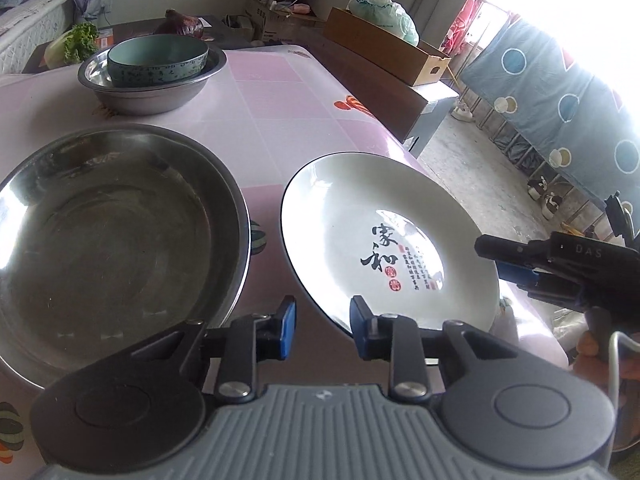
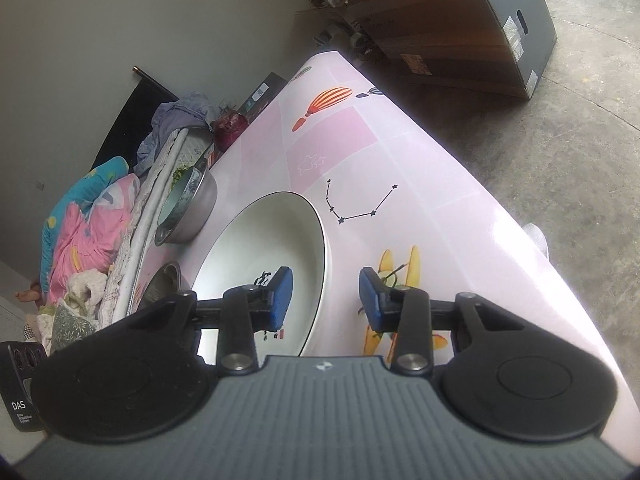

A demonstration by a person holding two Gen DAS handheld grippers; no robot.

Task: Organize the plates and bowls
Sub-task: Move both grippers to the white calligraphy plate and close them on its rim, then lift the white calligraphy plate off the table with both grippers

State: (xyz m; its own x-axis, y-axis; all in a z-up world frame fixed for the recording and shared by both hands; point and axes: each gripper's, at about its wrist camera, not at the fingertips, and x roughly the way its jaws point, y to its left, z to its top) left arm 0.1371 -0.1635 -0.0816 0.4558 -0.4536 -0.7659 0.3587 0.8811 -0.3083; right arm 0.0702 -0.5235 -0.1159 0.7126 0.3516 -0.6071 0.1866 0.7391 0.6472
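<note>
Right up front, the left gripper [image 1: 323,330] hangs with its blue pads spread wide and nothing between them, poised just over the near rim of the white plate [image 1: 384,236], the one with black calligraphy and a thin dark edge. Over on the far side of that plate, the right gripper [image 2: 325,296] comes in from the table edge, pads also spread apart, its left pad over the plate's inner slope and its right pad outside the rim, so the rim sits in the gap, which looks like a line-up for a pinch on the edge, though nothing is clamped yet. That plate lies flat on the pink balloon-print surface [image 1: 272,92], close to the corner, and just beside it on the left sits a big empty steel basin [image 1: 112,240]. Farther back, a pale green bowl [image 1: 158,60] is already nested inside a smaller steel basin [image 1: 152,92], like with like, so my guess is the plate is the next piece to be stacked. With a rim this thin and glossy, a shallow grip could slip.
</note>
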